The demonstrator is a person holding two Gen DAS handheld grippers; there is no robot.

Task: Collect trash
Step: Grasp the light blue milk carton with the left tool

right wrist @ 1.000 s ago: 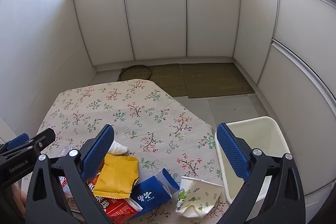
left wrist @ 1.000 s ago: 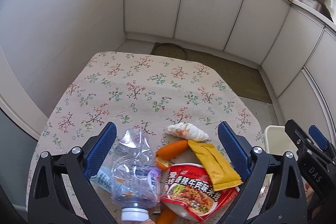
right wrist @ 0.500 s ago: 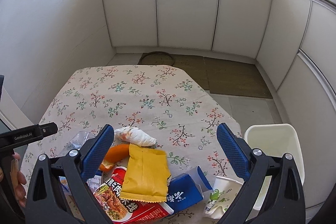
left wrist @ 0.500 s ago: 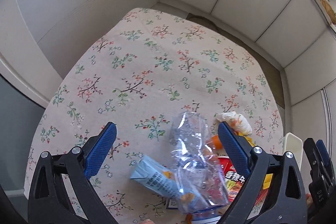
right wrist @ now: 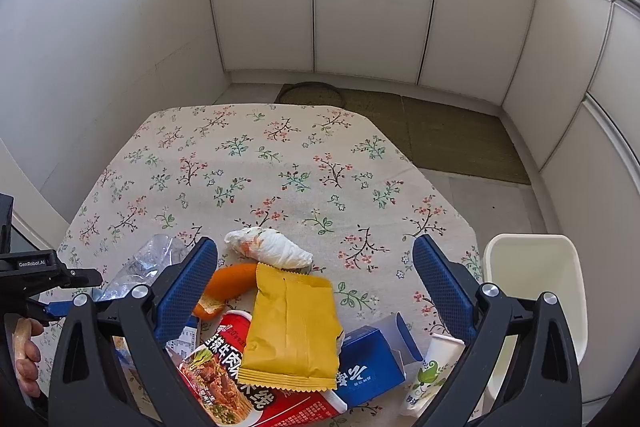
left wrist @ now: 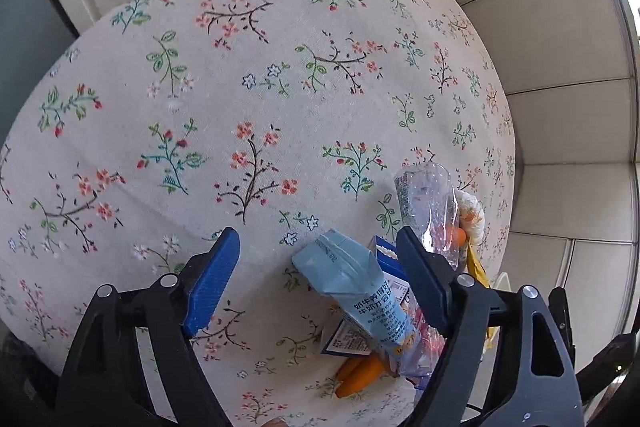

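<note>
We find both tongs wide open, empty; the light-blue crumpled milk carton lies lengthwise just inside the left gripper's right-hand finger, nearer it than the right gripper.

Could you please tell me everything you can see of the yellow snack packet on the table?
The yellow snack packet is a flat, matte, plain pouch with crimped, serrated seals at both ends; no print shows on this side. It looks sealed and barely creased. It lies slightly tilted atop the trash pile, covering part of the red noodle cup, with the orange peel at its upper left corner and the dark blue carton to its right. Neither gripper touches it.
</note>
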